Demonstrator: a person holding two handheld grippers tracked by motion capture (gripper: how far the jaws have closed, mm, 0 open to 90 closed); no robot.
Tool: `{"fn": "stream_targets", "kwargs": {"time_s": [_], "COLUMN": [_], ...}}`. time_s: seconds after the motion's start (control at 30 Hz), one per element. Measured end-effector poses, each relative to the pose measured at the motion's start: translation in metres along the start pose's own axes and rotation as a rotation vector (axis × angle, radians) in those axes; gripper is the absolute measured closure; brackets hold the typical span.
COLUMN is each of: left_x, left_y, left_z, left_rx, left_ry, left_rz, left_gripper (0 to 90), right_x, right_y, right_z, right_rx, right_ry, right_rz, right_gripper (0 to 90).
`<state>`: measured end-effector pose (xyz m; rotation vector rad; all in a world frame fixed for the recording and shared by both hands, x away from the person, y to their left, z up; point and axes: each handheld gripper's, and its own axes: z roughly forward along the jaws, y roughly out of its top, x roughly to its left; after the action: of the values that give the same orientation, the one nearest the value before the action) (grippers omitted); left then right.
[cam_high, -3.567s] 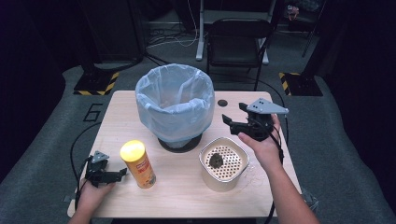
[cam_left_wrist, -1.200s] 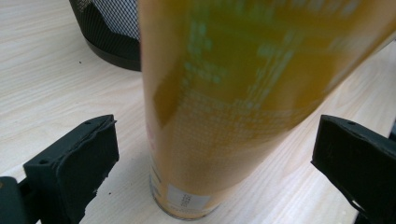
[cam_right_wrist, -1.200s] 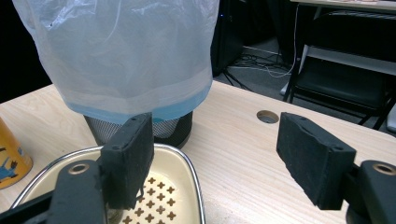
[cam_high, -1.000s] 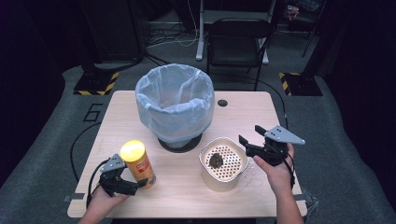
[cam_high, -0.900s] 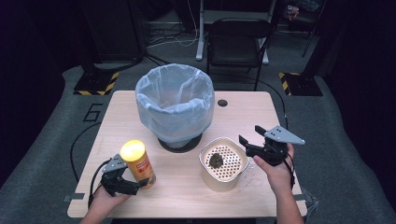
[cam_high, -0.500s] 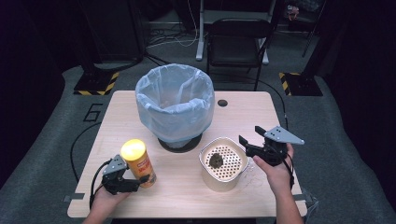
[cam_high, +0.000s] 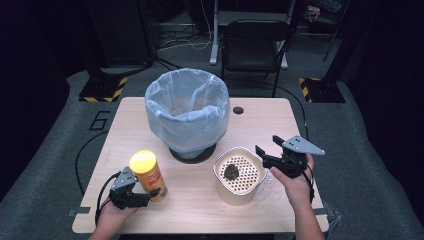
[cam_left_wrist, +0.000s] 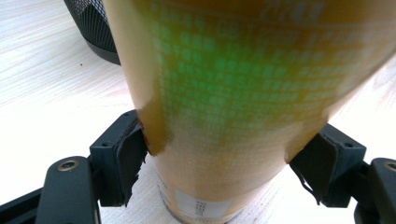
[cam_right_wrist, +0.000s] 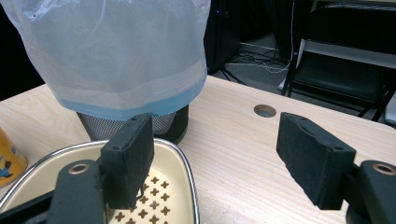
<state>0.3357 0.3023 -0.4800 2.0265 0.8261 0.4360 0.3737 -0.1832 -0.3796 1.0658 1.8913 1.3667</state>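
A yellow-lidded orange canister (cam_high: 147, 175) stands upright near the table's front left. My left gripper (cam_high: 149, 194) is shut on its lower part. In the left gripper view both pads (cam_left_wrist: 133, 156) press into the canister (cam_left_wrist: 233, 93), and the jaws have just been closing on it. A cream pot (cam_high: 239, 197) with a perforated insert holds a dark lump (cam_high: 231, 172). My right gripper (cam_high: 268, 148) stands open at the pot's right edge. In the right gripper view one jaw is over the pot's rim (cam_right_wrist: 187, 163) and the other over bare table, with the right gripper (cam_right_wrist: 219, 158) holding nothing.
A mesh bin lined with a pale blue bag (cam_high: 187, 107) stands mid-table behind both objects, close ahead of the right gripper (cam_right_wrist: 116, 56). A cable hole (cam_high: 238, 110) lies at the back of the wooden table (cam_high: 300, 120). A black chair (cam_high: 255, 47) stands beyond.
The left gripper's jaws have closed onto the canister, which were spread around it a second ago. The right gripper has stayed where it was, still open.
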Motion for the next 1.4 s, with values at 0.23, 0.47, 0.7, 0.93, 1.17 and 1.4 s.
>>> {"fn": "stream_targets", "kwargs": {"time_s": [0.23,0.47,0.7,0.93,1.17,1.4], "left_x": [0.001,0.004,0.004,0.001,0.004,0.006], "left_y": [0.012,0.048,0.089,0.119,0.133,0.144], "left_z": [-0.011,-0.036,-0.057,-0.068,-0.072,-0.077], "left_rx": [-0.015,-0.019,-0.025,-0.020,-0.016,-0.005], "left_ry": [-0.010,-0.021,-0.028,-0.019,-0.023,-0.025], "left_rz": [-0.027,-0.043,-0.034,-0.014,-0.026,-0.030], "left_gripper": [24.0,24.0,24.0,24.0,24.0,24.1], "right_x": [-0.001,-0.003,-0.004,-0.006,-0.008,-0.008], "right_y": [-0.001,-0.002,-0.003,-0.005,-0.005,-0.007], "right_z": [0.001,0.000,0.000,0.000,-0.002,-0.001], "right_rx": [0.003,0.000,0.005,0.012,0.006,0.009], "right_ry": [-0.001,-0.002,-0.003,-0.008,-0.011,-0.009], "right_rz": [0.001,0.004,0.012,0.012,0.024,0.022], "right_gripper": [27.3,27.3,27.3,27.3,27.3,27.3]}}
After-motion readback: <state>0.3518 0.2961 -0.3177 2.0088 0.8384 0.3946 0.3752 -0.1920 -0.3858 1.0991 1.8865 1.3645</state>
